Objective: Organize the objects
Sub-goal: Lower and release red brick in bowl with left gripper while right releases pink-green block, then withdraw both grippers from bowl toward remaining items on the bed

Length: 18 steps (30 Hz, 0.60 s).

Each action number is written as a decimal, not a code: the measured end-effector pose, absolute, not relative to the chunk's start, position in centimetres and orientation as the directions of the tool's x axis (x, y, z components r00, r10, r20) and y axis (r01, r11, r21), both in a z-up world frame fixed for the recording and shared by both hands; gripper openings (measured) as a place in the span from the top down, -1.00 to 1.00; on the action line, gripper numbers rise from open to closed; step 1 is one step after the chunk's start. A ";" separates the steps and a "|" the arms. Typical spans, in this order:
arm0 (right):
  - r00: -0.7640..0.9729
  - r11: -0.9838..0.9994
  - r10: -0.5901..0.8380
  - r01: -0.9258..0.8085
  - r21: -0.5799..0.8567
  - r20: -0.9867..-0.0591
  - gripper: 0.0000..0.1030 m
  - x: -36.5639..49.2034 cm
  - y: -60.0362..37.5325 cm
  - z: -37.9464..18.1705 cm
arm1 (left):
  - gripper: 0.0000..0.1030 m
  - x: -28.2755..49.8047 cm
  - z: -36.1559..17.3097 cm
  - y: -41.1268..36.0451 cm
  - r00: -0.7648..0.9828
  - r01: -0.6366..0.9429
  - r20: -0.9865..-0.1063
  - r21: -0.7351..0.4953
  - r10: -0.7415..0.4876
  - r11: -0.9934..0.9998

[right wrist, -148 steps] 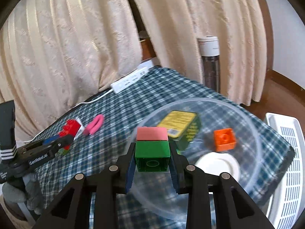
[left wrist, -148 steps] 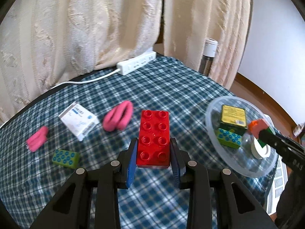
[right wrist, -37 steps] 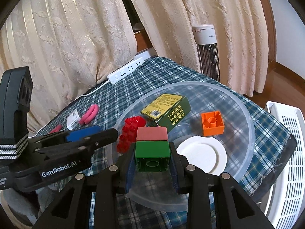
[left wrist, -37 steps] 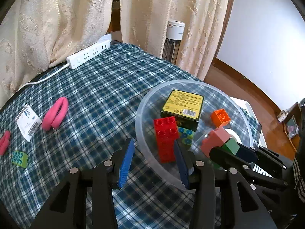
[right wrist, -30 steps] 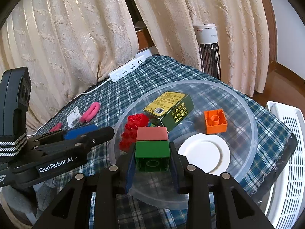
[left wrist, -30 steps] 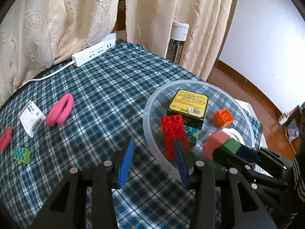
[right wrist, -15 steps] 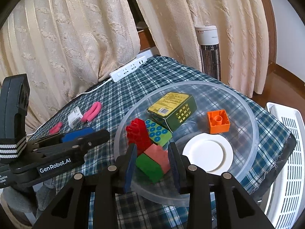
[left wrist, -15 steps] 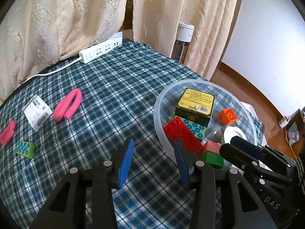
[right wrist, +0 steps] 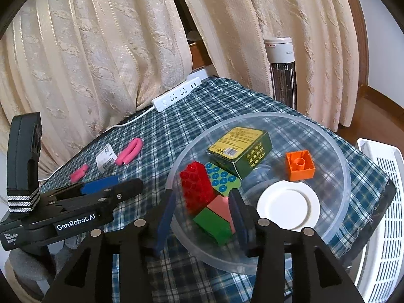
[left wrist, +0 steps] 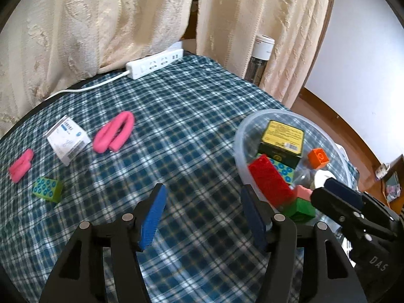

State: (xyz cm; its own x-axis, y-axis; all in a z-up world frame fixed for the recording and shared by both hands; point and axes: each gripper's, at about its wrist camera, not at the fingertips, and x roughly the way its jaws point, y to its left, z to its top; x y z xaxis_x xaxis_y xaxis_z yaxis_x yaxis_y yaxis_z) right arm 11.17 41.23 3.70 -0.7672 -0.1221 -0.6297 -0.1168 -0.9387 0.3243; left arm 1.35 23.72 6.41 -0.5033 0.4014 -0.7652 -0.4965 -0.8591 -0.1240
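Note:
A clear plastic bowl (right wrist: 338, 151) holds a red brick (right wrist: 195, 185), a pink-and-green brick (right wrist: 217, 217), a green dotted brick (right wrist: 223, 179), an orange brick (right wrist: 300, 165), a green-and-yellow box (right wrist: 240, 144) and a white lid (right wrist: 287, 207). My right gripper (right wrist: 202, 216) is open over the bowl's near rim, the pink-and-green brick lying loose between its fingers. My left gripper (left wrist: 202, 212) is open and empty above the cloth left of the bowl (left wrist: 240, 136). On the cloth lie a green dotted brick (left wrist: 46, 189), two pink loops (left wrist: 113, 135) (left wrist: 21, 165) and a white packet (left wrist: 68, 140).
The table has a blue plaid cloth (left wrist: 176, 126). A white power strip (left wrist: 154, 67) lies at the back by cream curtains (left wrist: 101, 25). A tower heater (right wrist: 282, 70) stands behind the table. A white slatted rack (right wrist: 381, 214) is at the right beyond the table edge.
Both grippers opened and let their bricks fall into the bowl: the red one from the left, the pink-and-green one from the right. The left gripper has since drawn back to the left.

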 end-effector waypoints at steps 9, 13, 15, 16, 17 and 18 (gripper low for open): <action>-0.768 -0.940 -0.147 -0.089 0.331 -0.623 -0.15 10.4 39.8 4.0 | -0.26 0.0 6.1 20.2 -0.530 -0.430 -0.773 -0.108 0.348 -0.896; -0.768 -0.938 -0.160 -0.078 0.337 -0.620 -0.36 10.0 39.2 4.1 | -0.32 -0.8 5.7 18.3 -0.537 -0.394 -0.781 -0.104 0.320 -0.913; -0.767 -0.939 -0.166 -0.069 0.337 -0.619 -0.39 9.8 38.7 4.2 | -0.33 -1.2 5.6 17.1 -0.542 -0.370 -0.782 -0.104 0.306 -0.923; -0.767 -0.940 -0.169 -0.065 0.336 -0.620 -0.39 9.6 38.4 4.2 | -0.33 -1.3 5.5 16.6 -0.545 -0.359 -0.783 -0.106 0.300 -0.927; -0.766 -0.940 -0.172 -0.061 0.336 -0.620 -0.39 9.5 38.2 4.3 | -0.33 -1.6 5.4 15.8 -0.548 -0.343 -0.784 -0.107 0.292 -0.933; -0.765 -0.940 -0.175 -0.057 0.335 -0.620 -0.40 9.4 38.0 4.3 | -0.33 -1.8 5.4 15.3 -0.550 -0.332 -0.785 -0.108 0.285 -0.937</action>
